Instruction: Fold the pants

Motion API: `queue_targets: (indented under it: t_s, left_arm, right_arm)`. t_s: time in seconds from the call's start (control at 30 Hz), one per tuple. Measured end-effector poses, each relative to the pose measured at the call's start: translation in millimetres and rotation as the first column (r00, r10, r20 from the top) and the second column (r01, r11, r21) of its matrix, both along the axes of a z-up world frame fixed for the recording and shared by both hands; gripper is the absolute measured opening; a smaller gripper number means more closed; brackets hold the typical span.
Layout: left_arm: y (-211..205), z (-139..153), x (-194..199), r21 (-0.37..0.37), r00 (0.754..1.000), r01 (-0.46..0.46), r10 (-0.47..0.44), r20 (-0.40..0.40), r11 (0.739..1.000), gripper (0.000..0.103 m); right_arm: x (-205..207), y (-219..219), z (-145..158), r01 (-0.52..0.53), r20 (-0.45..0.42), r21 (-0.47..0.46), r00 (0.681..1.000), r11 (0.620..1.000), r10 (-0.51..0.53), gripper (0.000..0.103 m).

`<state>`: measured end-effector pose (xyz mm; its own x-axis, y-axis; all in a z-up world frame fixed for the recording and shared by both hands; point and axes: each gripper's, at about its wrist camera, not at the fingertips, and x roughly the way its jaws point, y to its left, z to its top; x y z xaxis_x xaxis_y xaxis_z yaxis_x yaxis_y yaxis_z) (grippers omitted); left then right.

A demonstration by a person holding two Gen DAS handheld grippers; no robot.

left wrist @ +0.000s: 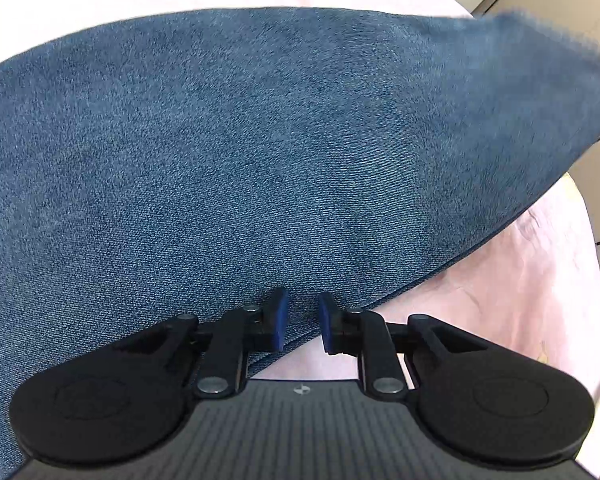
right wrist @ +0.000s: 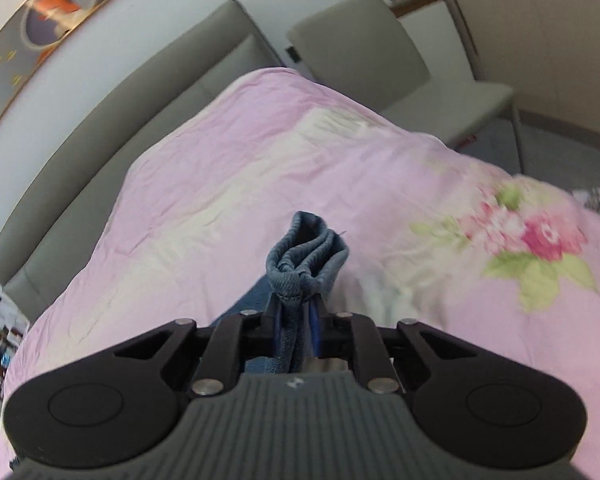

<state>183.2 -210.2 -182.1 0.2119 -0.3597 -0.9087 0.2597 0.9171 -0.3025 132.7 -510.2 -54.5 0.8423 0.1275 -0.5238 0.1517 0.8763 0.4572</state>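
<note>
The blue denim pants [left wrist: 240,152] lie spread across a pink bedsheet [left wrist: 520,280] and fill most of the left wrist view. My left gripper [left wrist: 303,322] is open, its blue pads either side of the pants' near edge, touching nothing firmly. The far right end of the pants is lifted and blurred. In the right wrist view my right gripper [right wrist: 298,320] is shut on a bunched end of the pants [right wrist: 306,256], holding it above the sheet.
The bed's pink floral sheet [right wrist: 260,184] stretches ahead to a grey padded headboard [right wrist: 112,120]. A grey chair [right wrist: 364,56] stands beyond the bed's far corner. A framed picture [right wrist: 52,12] hangs on the wall.
</note>
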Motion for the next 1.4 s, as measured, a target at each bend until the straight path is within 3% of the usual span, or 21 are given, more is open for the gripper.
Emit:
queue_targets:
  t_s: [0.1,0.23,0.4,0.57,0.77,0.9,1.07,1.17,1.23,1.3,1.4]
  left_arm:
    - [8,14,-12,-0.036,1.000,0.005,-0.004,0.031,0.999,0.025]
    - [57,48,-34,-0.151,0.997,-0.059,0.067,0.049,0.987,0.028]
    - [146,90,-63,-0.162,0.975,-0.151,0.174,0.137,0.975,0.028]
    - [238,113,-87,-0.141,0.930,-0.291,0.315,0.189,0.946,0.028]
    - [312,103,-106,-0.190,0.876,-0.425,0.455,0.159,0.885,0.028]
    - [327,93,-106,-0.243,0.872,-0.430,0.470,0.137,0.869,0.028]
    - [325,69,-96,-0.282,0.875,-0.432,0.474,0.101,0.857,0.028]
    - [324,65,-91,-0.283,0.880,-0.426,0.466,0.090,0.859,0.028]
    - [326,64,-88,-0.280,0.877,-0.431,0.471,0.095,0.858,0.031]
    - [328,63,-86,-0.290,0.864,-0.457,0.497,0.082,0.841,0.032]
    - [330,59,-82,-0.307,0.840,-0.501,0.540,0.050,0.809,0.032]
  right_arm:
    - [-1,43,35,-0.083,0.051,-0.099,0.995,0.992,0.088,0.009]
    - [-6,105,74,-0.182,0.101,-0.220,0.973,0.958,0.208,0.009]
    - [-11,185,92,-0.298,0.111,-0.274,0.935,0.914,0.338,0.009]
    - [-13,264,70,-0.417,0.059,-0.248,0.894,0.874,0.443,0.009]
    - [-16,351,15,-0.538,-0.085,-0.214,0.842,0.815,0.533,0.008]
    - [-15,392,-38,-0.614,-0.223,-0.228,0.789,0.756,0.573,0.006]
    - [-24,408,-77,-0.673,-0.335,-0.291,0.737,0.679,0.587,0.007]
    - [-27,405,-82,-0.724,-0.399,-0.257,0.683,0.640,0.612,0.017]
    - [-32,404,-73,-0.748,-0.383,-0.239,0.659,0.619,0.647,0.032]
    - [-33,406,-60,-0.744,-0.363,-0.280,0.667,0.607,0.650,0.036]
    - [-18,410,-56,-0.716,-0.354,-0.310,0.697,0.625,0.624,0.036]
